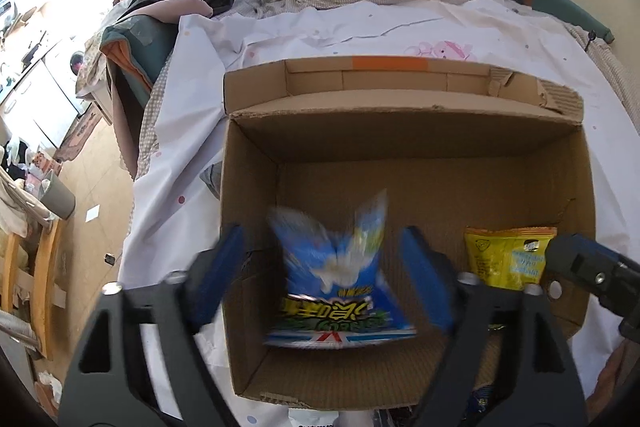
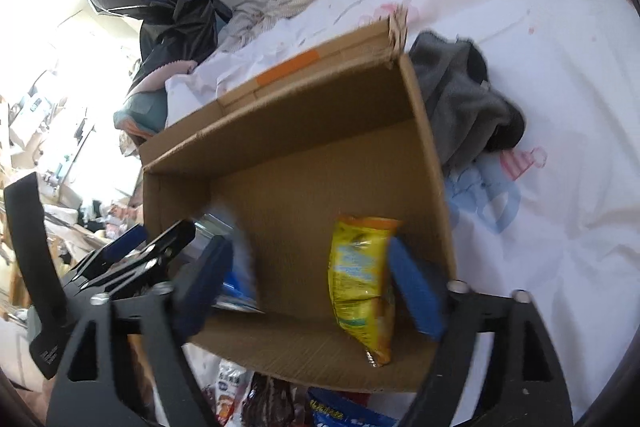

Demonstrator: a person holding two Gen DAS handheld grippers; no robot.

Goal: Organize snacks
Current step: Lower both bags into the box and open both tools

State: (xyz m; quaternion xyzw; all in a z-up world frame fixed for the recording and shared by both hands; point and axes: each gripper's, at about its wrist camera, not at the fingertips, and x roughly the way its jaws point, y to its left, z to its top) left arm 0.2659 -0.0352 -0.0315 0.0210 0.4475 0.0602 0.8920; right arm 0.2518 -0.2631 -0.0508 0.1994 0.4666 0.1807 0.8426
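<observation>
Left gripper (image 1: 322,275): spread, blue bag (image 1: 336,279) loose between pads, released into cardboard box (image 1: 400,143) | Right gripper (image 2: 310,289): spread, yellow bag (image 2: 362,279) freed near right wall.

Between the blue fingers (image 1: 426,283): blue snack bag (image 1: 340,275), white splashes, yellow-green lettering. Beside the right-hand finger: yellow snack bag (image 2: 362,279), pale blue panel. Beyond the fingertips: brown cardboard box (image 1: 400,143) with orange tape strip (image 1: 390,63); white bedsheet (image 1: 500,31), pink and blue prints.
</observation>
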